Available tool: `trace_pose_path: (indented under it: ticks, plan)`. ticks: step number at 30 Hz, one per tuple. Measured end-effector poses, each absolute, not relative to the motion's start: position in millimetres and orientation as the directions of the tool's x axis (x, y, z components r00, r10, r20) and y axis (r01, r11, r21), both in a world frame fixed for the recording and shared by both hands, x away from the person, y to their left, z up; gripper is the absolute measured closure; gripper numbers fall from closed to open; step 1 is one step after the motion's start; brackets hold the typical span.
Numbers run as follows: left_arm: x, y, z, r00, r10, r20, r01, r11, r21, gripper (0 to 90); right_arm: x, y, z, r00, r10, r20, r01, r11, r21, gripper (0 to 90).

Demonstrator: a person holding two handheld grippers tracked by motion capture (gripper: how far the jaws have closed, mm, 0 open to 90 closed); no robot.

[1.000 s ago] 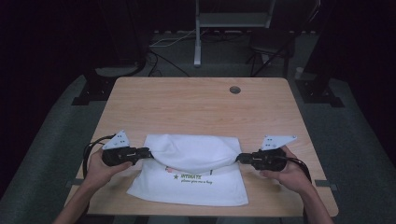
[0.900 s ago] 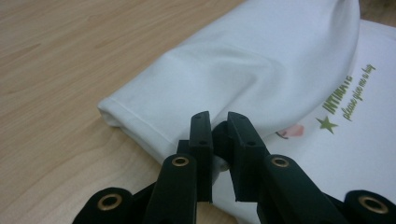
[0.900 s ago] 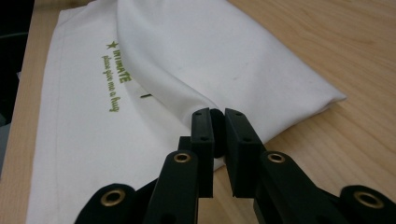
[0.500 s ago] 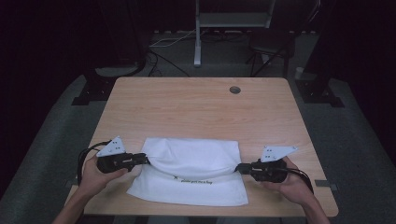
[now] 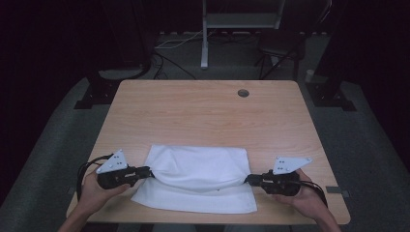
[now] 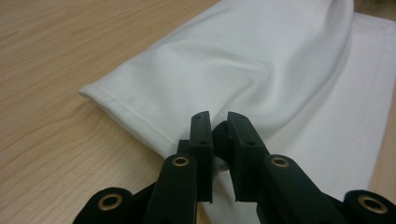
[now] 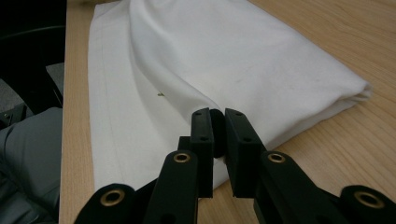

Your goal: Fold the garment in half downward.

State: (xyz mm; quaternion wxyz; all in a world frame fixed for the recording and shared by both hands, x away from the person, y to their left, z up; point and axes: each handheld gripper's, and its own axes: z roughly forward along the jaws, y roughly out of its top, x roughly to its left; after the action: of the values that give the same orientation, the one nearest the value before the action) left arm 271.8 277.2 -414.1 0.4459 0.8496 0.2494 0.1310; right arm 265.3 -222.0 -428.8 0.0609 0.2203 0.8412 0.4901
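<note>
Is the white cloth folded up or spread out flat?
Folded. The white cloth lies doubled on the table: its top layer laps over the bottom one, leaving a strip along the near edge uncovered. Both grippers pinch the top layer's ends.

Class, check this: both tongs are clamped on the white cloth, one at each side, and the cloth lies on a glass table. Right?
Not quite. The table is wood, as the high view shows. The left tongs and right tongs do clamp the white cloth, one at each side.
</note>
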Motion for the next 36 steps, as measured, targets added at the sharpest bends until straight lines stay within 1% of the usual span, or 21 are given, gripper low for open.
trace_pose_path:
  ticks: [16, 23, 27, 32, 36]
  plan:
    - [250, 280, -415, 0.852, 0.524, -0.001, 0.297, -0.482, 0.824, 81.4, 247, -225, -428, -0.904, 0.413, 0.108, 0.294, 0.418, 0.860, 82.4]
    - [237, 280, -415, 0.858, 0.513, 0.022, 0.280, -0.503, 0.818, 81.4, 240, -225, -425, -0.910, 0.403, 0.098, 0.280, 0.421, 0.863, 82.4]
    - [231, 281, -415, 0.858, 0.513, 0.020, 0.279, -0.498, 0.821, 81.4, 237, -226, -422, -0.912, 0.402, 0.089, 0.270, 0.422, 0.866, 82.4]
    - [226, 281, -417, 0.864, 0.502, 0.039, 0.267, -0.522, 0.810, 81.4, 234, -226, -423, -0.914, 0.398, 0.078, 0.265, 0.439, 0.858, 82.3]
    - [221, 280, -419, 0.865, 0.500, 0.032, 0.271, -0.519, 0.811, 81.3, 230, -225, -424, -0.918, 0.390, 0.076, 0.262, 0.451, 0.853, 82.3]
